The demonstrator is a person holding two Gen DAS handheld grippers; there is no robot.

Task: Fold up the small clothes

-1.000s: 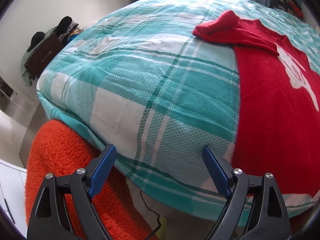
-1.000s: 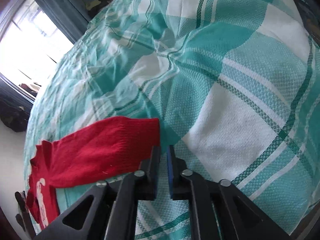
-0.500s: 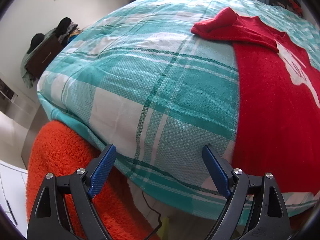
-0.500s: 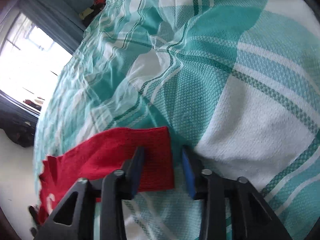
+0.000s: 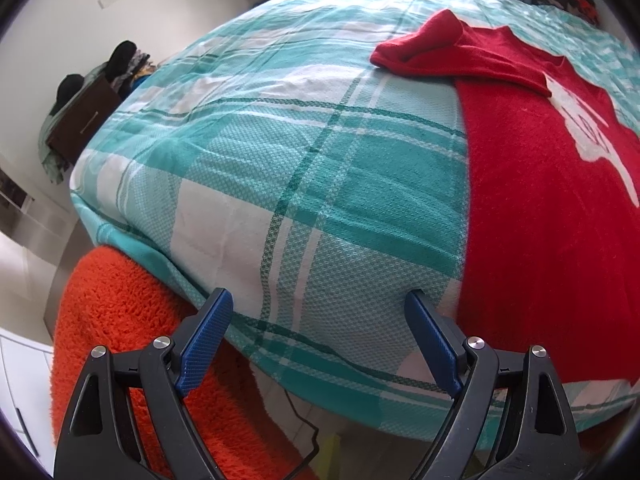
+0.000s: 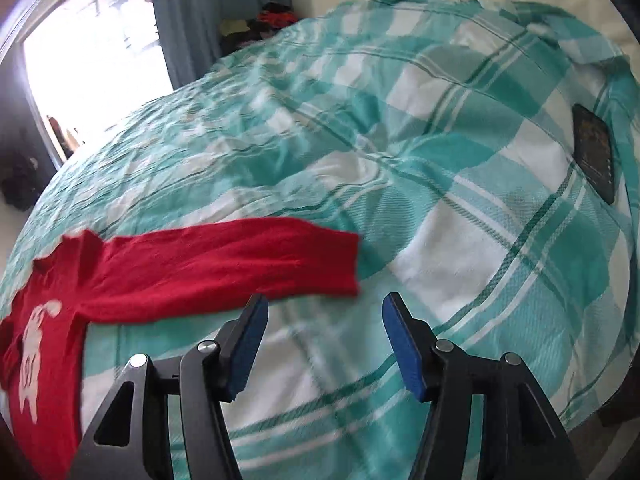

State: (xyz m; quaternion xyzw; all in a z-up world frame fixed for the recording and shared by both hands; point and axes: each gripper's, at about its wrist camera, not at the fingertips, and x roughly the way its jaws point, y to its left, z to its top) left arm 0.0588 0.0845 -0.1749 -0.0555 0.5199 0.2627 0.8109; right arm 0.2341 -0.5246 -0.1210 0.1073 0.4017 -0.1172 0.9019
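One red sweater (image 5: pixel 540 208) lies flat on the bed's teal plaid cover (image 5: pixel 280 152), its white chest print too blurred to read. The right wrist view alone shows one sleeve (image 6: pixel 224 264) stretched out across the cover, and a dark phone (image 6: pixel 594 158) near the far edge. The left wrist view alone shows the other sleeve (image 5: pixel 448 54) and an orange fleece (image 5: pixel 120 320) below the near edge. Both the left gripper (image 5: pixel 320 340) and right gripper (image 6: pixel 324 344) hold nothing, jaws spread.
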